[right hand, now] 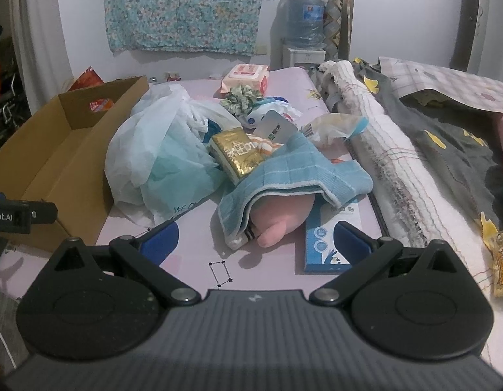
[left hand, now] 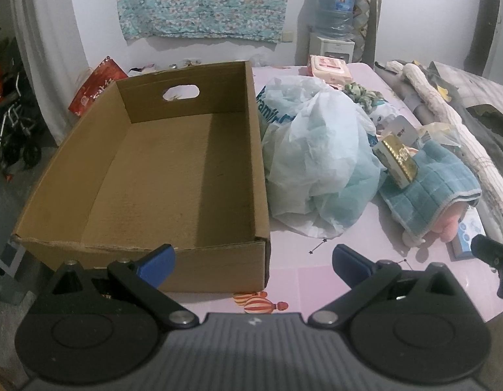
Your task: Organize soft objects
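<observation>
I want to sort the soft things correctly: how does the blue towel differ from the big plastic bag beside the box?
The blue towel is thick, opaque, checked cloth with a pale hem; the plastic bag is thin, crinkled, see-through film. The towel lies low, draped over a pink plush toy; the bag stands puffed up in a taller heap against the cardboard box. A gold packet leans on the towel, none on the bag. Both are soft and untouched by either tool.

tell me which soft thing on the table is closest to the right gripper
The pink plush toy poking out from under the blue towel. It lies just ahead of the right gripper; the plastic bags sit further back.
</observation>
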Demonstrator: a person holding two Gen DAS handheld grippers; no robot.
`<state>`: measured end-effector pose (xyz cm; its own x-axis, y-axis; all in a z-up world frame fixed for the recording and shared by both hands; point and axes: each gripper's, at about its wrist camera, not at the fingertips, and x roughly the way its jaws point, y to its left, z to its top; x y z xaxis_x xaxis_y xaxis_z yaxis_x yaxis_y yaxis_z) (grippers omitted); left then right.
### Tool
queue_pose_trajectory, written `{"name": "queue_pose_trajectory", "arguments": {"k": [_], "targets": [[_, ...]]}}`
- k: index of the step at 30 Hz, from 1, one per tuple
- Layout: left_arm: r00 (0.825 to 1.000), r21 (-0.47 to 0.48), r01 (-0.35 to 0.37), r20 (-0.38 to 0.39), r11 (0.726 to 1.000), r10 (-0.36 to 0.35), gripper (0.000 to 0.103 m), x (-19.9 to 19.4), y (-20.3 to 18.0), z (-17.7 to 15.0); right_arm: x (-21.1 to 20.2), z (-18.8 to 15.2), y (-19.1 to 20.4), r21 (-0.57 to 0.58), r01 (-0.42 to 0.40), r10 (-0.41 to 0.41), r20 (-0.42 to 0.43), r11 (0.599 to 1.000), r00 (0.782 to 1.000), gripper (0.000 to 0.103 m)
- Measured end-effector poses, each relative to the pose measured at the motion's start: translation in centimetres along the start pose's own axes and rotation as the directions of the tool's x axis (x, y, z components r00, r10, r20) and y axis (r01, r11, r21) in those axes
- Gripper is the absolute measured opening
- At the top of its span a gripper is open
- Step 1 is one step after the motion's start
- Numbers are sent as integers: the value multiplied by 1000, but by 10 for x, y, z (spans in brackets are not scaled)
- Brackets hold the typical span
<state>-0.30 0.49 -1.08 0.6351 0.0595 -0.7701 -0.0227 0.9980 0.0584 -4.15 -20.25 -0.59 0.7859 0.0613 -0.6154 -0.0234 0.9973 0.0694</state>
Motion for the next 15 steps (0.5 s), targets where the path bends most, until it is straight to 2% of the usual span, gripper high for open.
{"name": "queue_pose_trajectory", "arguments": {"k": [15], "targets": [[1000,-7,1,6,1000,-1,103,-1,3,1,0,0,2,-7,-2,2,0,1000,1000,102]]}}
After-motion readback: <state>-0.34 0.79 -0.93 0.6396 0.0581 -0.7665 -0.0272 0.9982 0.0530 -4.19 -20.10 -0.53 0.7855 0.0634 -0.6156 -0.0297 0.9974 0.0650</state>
